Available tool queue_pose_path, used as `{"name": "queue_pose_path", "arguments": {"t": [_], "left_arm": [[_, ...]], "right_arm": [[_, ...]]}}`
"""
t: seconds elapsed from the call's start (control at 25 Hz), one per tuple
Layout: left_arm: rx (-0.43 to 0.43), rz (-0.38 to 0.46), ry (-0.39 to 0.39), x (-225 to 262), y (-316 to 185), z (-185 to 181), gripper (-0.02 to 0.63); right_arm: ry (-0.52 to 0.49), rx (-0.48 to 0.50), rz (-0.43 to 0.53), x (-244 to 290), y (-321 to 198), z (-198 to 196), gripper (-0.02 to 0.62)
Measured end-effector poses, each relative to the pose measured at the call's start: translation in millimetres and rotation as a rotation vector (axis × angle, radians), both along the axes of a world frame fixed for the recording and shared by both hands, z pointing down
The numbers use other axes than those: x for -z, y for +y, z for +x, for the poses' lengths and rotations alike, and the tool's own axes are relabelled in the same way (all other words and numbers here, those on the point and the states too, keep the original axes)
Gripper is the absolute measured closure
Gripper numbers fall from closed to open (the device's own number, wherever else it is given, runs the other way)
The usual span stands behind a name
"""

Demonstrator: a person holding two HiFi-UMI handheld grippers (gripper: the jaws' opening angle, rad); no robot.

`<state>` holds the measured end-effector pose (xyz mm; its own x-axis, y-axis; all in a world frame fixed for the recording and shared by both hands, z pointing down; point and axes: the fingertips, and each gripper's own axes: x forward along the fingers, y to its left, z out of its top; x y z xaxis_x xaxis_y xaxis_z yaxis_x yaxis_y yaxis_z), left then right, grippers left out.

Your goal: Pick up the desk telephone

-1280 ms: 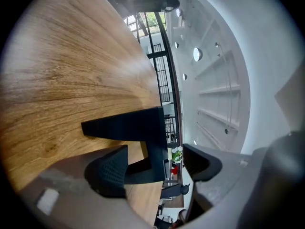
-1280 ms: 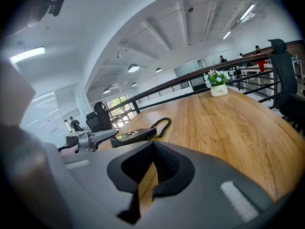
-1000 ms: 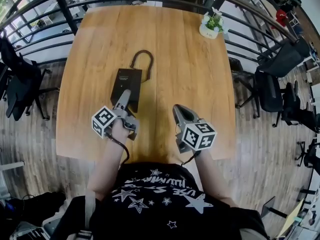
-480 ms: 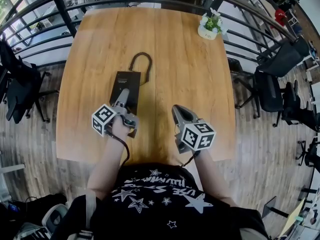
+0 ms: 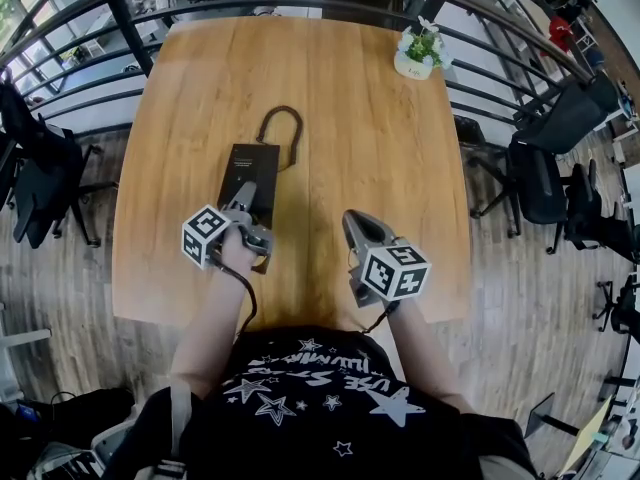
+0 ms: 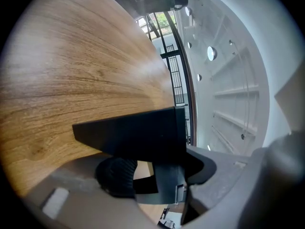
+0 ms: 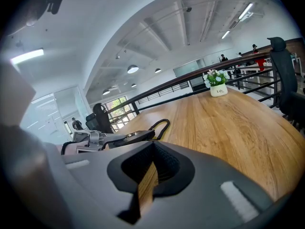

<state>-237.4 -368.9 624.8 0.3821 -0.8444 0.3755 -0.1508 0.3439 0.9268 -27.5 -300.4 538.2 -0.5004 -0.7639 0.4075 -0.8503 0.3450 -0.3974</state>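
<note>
Loosely, left tongs [image 5: 246,200] just closing straddle the desk telephone [image 5: 251,164] on wooden table [image 5: 385,153] beside railing [image 5: 135,33]; right tongs [image 5: 358,223] clenched.

A large light-brown wooden table [image 5: 380,168] with rounded corners fills the middle, with a small white pot of flowers [image 5: 420,53] at its far right corner. A dark curved metal railing [image 5: 90,13] rings the far side. Black office chairs [image 5: 545,173] stand on the grey-brown plank floor [image 5: 520,298] at the right. The white ceiling [image 7: 157,32] carries round lamps and strip lights.
</note>
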Motion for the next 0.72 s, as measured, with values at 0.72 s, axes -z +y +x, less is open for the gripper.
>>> {"name": "queue_pose_path", "arguments": {"t": [0.72], "left_arm": [[-0.005,0.031,0.103,13.6,-0.5,3.1,0.422]], "right_arm": [[-0.004,0.029,0.019,10.3,4.3,-3.8,0.595]]}}
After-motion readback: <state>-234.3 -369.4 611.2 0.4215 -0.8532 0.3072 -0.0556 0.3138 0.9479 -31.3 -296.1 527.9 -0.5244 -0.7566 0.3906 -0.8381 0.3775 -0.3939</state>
